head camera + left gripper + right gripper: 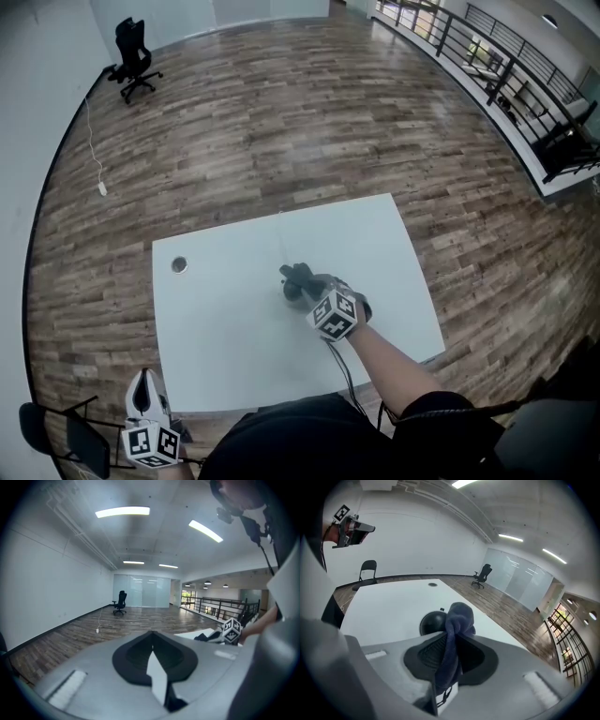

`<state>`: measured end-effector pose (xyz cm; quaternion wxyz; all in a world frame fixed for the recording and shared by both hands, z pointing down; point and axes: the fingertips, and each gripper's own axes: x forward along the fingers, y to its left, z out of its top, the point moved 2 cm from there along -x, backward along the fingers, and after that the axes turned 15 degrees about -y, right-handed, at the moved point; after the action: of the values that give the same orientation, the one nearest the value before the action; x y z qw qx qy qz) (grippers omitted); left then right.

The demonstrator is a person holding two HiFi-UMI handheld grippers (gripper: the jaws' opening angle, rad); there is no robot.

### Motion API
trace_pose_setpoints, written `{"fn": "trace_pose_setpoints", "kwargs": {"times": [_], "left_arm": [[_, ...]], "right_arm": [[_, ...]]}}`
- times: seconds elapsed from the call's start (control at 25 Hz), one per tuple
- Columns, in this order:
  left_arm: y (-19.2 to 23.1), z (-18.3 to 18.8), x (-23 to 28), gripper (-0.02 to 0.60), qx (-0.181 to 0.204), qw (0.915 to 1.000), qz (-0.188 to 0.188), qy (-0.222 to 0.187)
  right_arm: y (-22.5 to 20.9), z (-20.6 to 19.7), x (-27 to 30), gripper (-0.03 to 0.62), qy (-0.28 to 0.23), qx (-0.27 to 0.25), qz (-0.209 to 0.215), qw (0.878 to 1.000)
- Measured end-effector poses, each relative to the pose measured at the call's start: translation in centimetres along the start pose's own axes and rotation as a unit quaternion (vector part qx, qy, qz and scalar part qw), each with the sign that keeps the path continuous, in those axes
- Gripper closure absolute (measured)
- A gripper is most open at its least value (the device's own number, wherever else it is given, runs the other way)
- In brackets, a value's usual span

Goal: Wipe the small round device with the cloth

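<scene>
On the white table (216, 328) lies the small round black device (292, 292), a dark dome (430, 620) in the right gripper view. My right gripper (306, 283) is shut on a dark blue cloth (458, 620), which bunches out past its fingertips just over and in front of the device; whether cloth and device touch I cannot tell. The right gripper (451, 641) points down at the table. My left gripper (143, 382) hangs off the table's near left corner, away from the device. Its jaws (153, 660) are shut with nothing between them.
A round cable hole (179, 265) sits near the table's far left corner. A black chair (66, 436) stands by the near left corner. An office chair (131, 58) and a floor cable (98, 169) are far off, and a railing (506, 66) runs along the right.
</scene>
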<state>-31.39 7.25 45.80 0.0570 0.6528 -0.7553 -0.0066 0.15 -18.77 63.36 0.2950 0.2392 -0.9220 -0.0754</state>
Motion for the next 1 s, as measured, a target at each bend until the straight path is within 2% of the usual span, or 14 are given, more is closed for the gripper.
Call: {"fn": "trace_pose_setpoints", "kwargs": {"times": [0.2, 0.36, 0.44, 0.52, 0.56, 0.64, 0.72, 0.8, 0.88, 1.0], "left_arm": [[0.3, 0.2, 0.0, 0.574, 0.003, 1.0000, 0.001, -0.001], [0.3, 0.2, 0.2, 0.574, 0.003, 1.0000, -0.003, -0.001], [0.3, 0.2, 0.3, 0.574, 0.002, 1.0000, -0.002, -0.003], [0.4, 0.4, 0.2, 0.574, 0.002, 1.0000, -0.001, -0.005], [0.5, 0.5, 0.2, 0.574, 0.003, 1.0000, 0.000, -0.007], [0.6, 0.5, 0.0, 0.574, 0.002, 1.0000, 0.002, -0.008], [0.5, 0.3, -0.2, 0.574, 0.001, 1.0000, 0.002, -0.007], [0.4, 0.1, -0.4, 0.574, 0.001, 1.0000, 0.002, -0.005], [0.4, 0.1, -0.4, 0.574, 0.002, 1.0000, 0.001, -0.004], [0.1, 0.3, -0.2, 0.574, 0.005, 1.0000, -0.004, -0.006]], "right_arm": [[2.0, -2.7, -0.2, 0.531, 0.053, -0.008, 0.036, 0.998], [5.3, -4.3, -0.2, 0.531, 0.098, 0.001, 0.116, 0.988], [6.9, -4.0, -0.5, 0.531, 0.100, 0.012, 0.159, 0.982], [7.3, -2.9, -1.0, 0.531, 0.081, 0.042, 0.173, 0.981], [6.6, -2.2, -1.3, 0.531, 0.064, 0.067, 0.159, 0.983], [3.7, -0.5, -2.2, 0.531, 0.027, 0.105, 0.089, 0.990], [0.0, 0.9, -3.2, 0.531, -0.002, 0.091, -0.002, 0.996], [-2.3, 2.4, -3.7, 0.531, -0.026, 0.044, -0.058, 0.997], [-2.4, 3.6, -3.0, 0.531, -0.037, -0.006, -0.058, 0.998], [-0.1, 4.0, -1.3, 0.531, -0.032, -0.060, -0.012, 0.998]]}}
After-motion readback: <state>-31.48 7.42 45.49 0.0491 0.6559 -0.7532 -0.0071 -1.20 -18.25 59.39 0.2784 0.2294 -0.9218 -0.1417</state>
